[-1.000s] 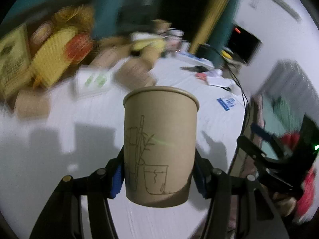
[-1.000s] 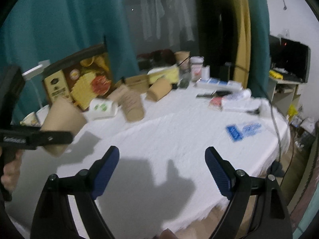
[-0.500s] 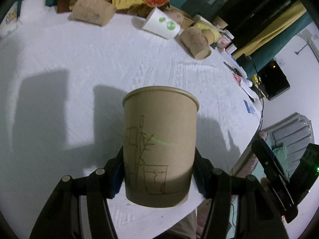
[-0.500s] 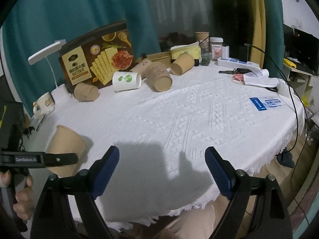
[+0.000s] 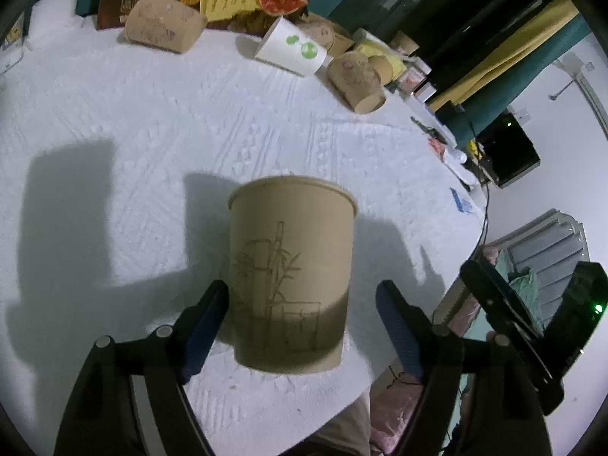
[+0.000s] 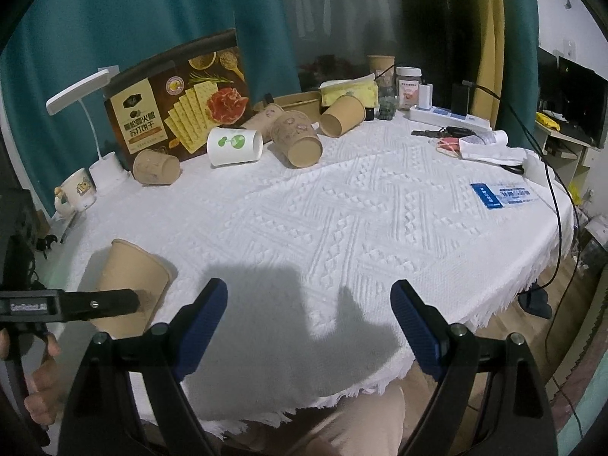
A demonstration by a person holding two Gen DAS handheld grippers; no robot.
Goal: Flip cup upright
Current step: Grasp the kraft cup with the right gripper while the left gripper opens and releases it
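The brown paper cup [image 5: 290, 281] stands upright, mouth up, on the white tablecloth [image 5: 190, 133] near the table's front edge; the left gripper [image 5: 302, 326] has just been opening, and its pads now stand apart from the cup's sides, so it is released. The right gripper [image 6: 309, 326], to the right of the cup, is wide apart and empty. The cup looks light and thin; it would crush easily, so a gentle hold at mid-wall seems best.

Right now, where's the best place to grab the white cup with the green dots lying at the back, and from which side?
Probably across the middle of the white cup's side wall, coming down from above. It lies on its side on the tablecloth, mouth towards the brown cups, so the round wall faces up for the jaws.
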